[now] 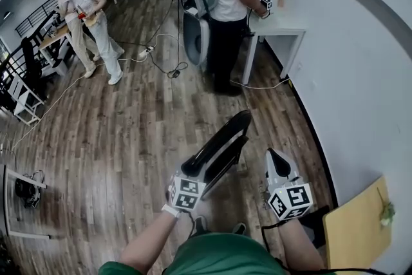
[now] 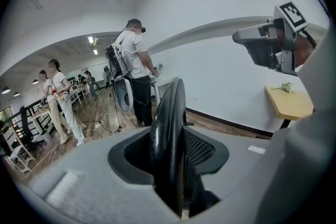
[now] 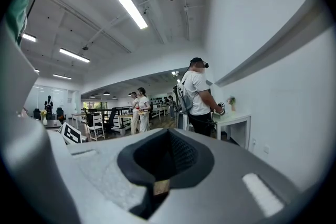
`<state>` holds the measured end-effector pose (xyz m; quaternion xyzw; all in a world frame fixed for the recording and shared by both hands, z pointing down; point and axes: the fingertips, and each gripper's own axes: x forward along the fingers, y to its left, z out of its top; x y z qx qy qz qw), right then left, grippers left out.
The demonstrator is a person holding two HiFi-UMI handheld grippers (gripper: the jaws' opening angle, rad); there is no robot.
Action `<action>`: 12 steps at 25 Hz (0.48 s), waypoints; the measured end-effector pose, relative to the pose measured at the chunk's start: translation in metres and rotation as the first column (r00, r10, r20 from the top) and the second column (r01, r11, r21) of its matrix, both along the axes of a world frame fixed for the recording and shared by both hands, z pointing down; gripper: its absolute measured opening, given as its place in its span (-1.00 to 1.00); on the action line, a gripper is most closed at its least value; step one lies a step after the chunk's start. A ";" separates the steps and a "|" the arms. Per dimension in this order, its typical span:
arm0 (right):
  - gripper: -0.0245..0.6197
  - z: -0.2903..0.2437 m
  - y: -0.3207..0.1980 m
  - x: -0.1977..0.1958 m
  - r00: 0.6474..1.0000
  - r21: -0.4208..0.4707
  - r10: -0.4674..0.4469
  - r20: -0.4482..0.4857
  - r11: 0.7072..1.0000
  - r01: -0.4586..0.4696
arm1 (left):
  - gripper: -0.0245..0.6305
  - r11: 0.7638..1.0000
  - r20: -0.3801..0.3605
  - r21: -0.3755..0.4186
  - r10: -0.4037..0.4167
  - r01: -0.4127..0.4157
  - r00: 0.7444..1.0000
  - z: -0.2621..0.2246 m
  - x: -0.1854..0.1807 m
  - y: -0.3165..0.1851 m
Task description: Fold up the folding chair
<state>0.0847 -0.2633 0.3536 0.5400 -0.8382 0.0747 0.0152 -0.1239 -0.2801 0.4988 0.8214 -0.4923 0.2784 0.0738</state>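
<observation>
**A:** Setting?

**B:** Wooden floor [image 1: 129, 138], with a white wall [image 1: 360, 74] to the right. The folding chair [image 1: 222, 145] stands edge-on on the floor just ahead of the person, near that wall. It is thin in profile and reads as flat or nearly so.

**A:** Grippers?

**B:** The left gripper [image 1: 198, 170] has its jaws half apart, clamped on the chair's black rim, which fills the gap. The right gripper [image 1: 275, 161] hangs just beside the chair without touching it. Its jaws are pressed together with nothing between them.

**A:** Handling?

**B:** Probably a stiff frame of fair weight, apt to tip sideways once flat. The glossy rim looks smooth and may slide in the pads. The best hold is likely the top rim, clear of the hinges. The right gripper could steady the opposite edge.
</observation>
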 end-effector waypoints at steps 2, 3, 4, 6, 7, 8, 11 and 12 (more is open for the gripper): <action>-0.91 0.001 -0.001 -0.001 1.000 -0.001 -0.003 0.000 1.000 0.003 | -0.40 1.000 0.001 -0.001 0.000 0.000 1.000 0.000 0.000 0.000; -0.91 0.002 -0.001 -0.002 1.000 -0.001 -0.005 0.000 1.000 0.005 | -0.40 1.000 0.001 0.000 0.000 0.000 1.000 0.000 0.001 0.000; -0.91 0.003 0.000 -0.002 1.000 0.000 -0.007 0.000 1.000 0.007 | -0.40 1.000 0.001 0.002 0.001 -0.001 1.000 0.001 0.001 0.001; -0.91 0.004 0.000 -0.003 1.000 0.000 -0.007 -0.002 1.000 0.007 | -0.40 1.000 0.001 0.004 0.002 -0.002 1.000 0.001 0.002 0.001; -0.91 0.005 0.001 -0.003 1.000 -0.001 -0.005 -0.004 1.000 0.005 | -0.40 1.000 0.001 0.005 0.002 -0.002 1.000 0.002 0.001 0.002; -0.91 0.005 0.000 -0.003 1.000 -0.001 -0.002 -0.007 1.000 0.002 | -0.40 1.000 0.001 0.005 0.002 -0.002 1.000 0.002 0.001 0.002; -0.91 0.004 -0.001 -0.001 1.000 0.001 0.005 -0.010 1.000 -0.005 | -0.40 1.000 0.002 0.005 0.000 0.000 1.000 0.002 0.001 0.000; -0.91 0.004 -0.001 -0.001 1.000 0.002 0.007 -0.010 1.000 -0.007 | -0.40 1.000 0.002 0.005 0.000 0.000 1.000 0.002 0.001 -0.001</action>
